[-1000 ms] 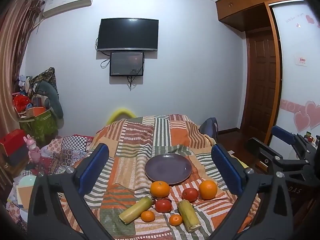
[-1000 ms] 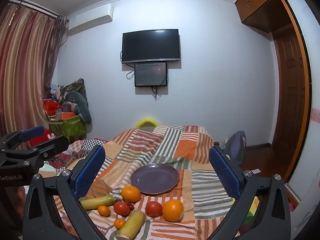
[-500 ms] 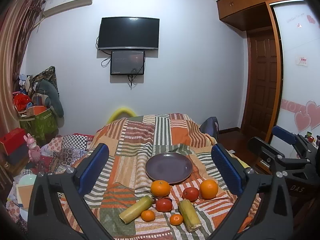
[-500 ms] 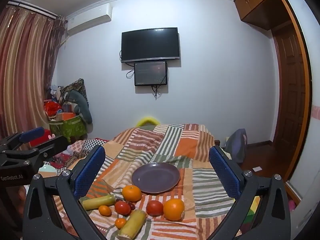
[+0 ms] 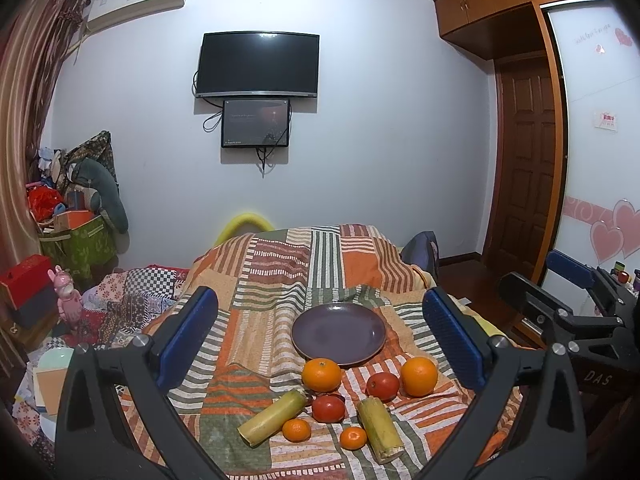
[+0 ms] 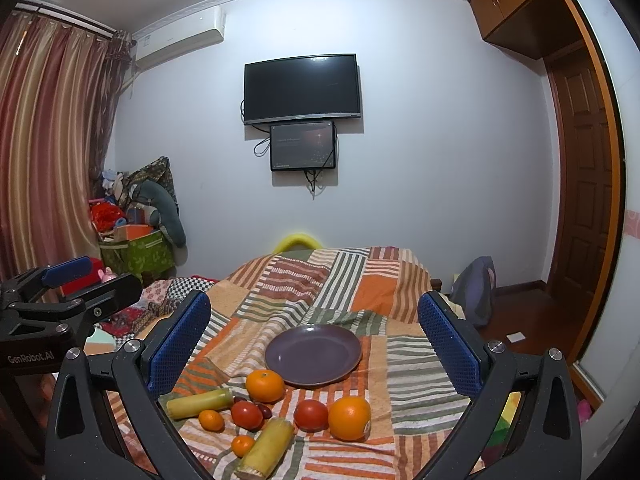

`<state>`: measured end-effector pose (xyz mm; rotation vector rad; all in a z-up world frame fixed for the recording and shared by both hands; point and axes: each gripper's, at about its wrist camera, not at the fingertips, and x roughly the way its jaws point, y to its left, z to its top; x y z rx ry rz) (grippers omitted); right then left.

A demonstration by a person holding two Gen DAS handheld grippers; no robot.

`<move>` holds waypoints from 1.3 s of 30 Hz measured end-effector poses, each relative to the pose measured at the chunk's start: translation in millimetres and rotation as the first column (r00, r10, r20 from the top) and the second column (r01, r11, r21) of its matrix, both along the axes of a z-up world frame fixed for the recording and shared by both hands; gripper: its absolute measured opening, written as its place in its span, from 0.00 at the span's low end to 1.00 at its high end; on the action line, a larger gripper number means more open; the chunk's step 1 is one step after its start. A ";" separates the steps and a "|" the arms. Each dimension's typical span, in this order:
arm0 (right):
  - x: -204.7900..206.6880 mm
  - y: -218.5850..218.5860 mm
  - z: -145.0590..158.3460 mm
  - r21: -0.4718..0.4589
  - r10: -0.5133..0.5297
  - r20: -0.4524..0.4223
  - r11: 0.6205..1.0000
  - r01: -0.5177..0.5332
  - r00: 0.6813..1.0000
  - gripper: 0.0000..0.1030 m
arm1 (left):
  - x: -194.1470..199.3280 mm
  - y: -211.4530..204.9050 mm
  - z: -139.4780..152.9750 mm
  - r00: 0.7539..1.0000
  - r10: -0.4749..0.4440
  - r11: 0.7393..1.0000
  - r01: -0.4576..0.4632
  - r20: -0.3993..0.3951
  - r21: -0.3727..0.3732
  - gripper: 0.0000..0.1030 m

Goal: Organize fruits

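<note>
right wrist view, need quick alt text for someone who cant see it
An empty purple plate sits on a striped patchwork cloth, with oranges, tomatoes and yellow-green cane pieces in front. The open right gripper frames them.

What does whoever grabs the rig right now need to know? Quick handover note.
Left gripper: open, empty, held above the fruit.
Right gripper: open, empty, also held above the fruit.
Round purple plate sits bare on the striped patchwork cloth.
In front of it, all on the cloth: two large oranges, two red tomatoes, two small tangerines, two yellow-green sugarcane pieces; a small dark fruit shows in the right wrist view.
Done: nothing is on the plate.
Left: every piece, presumably onto the plate.
</note>
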<state>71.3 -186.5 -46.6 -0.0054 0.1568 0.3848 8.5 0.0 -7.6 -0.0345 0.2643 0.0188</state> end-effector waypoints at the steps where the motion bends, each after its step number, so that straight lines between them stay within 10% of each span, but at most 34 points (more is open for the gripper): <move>1: -0.2 0.2 0.1 0.001 0.001 -0.001 1.000 -0.001 1.000 1.00 | 0.3 0.0 0.0 1.000 0.001 1.000 -0.001 -0.001 0.000 1.00; 39: -1.0 -0.4 0.0 0.008 0.013 -0.010 1.000 -0.013 1.000 1.00 | -1.4 -4.9 6.2 1.000 -0.012 1.000 0.012 0.008 0.008 1.00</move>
